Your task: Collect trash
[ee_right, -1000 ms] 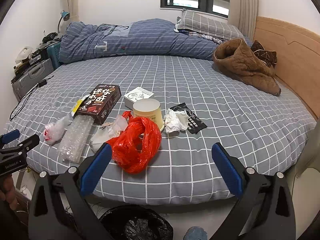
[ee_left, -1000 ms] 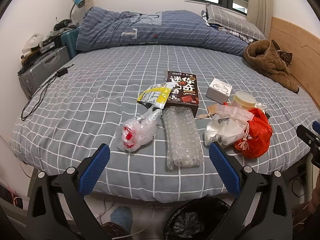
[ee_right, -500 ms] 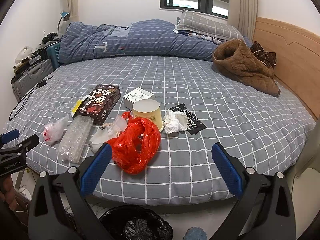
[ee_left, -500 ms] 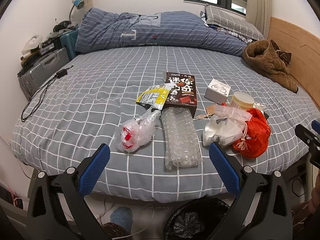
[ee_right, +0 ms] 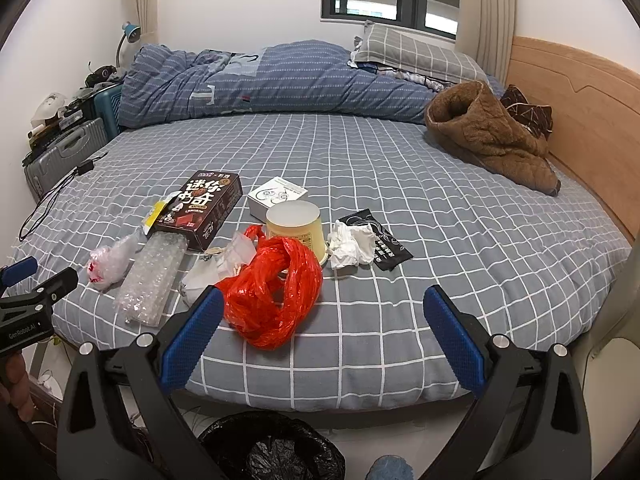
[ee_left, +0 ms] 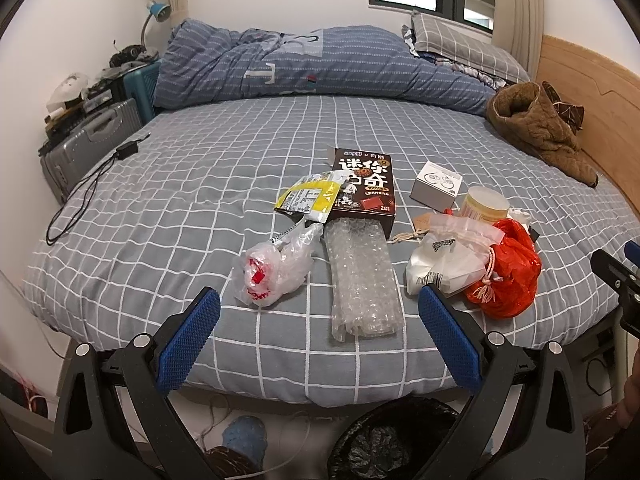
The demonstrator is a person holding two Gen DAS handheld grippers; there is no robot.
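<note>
- the left claw (ee_left: 318,334) is gaping wide, empty, facing the bubble wrap (ee_left: 362,276), which is lying lengthwise straight ahead.
- the right claw (ee_right: 320,336), equally wide and empty, is hanging nearest the red bag (ee_right: 274,294).

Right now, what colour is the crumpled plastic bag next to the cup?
Bright red: the plastic bag lies bunched against the pale yellow cup, clearest in the right wrist view.

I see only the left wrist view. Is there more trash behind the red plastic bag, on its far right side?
Observer: Yes. A crumpled white tissue lies just right of the upside-down pale yellow plastic cup.
Operator: Anything else there?
Observer: A flat black sachet lies against the tissue's right side.
Operator: Does the right gripper hold something?
Observer: No. The right gripper is empty, and its blue fingers are wide apart.
</note>
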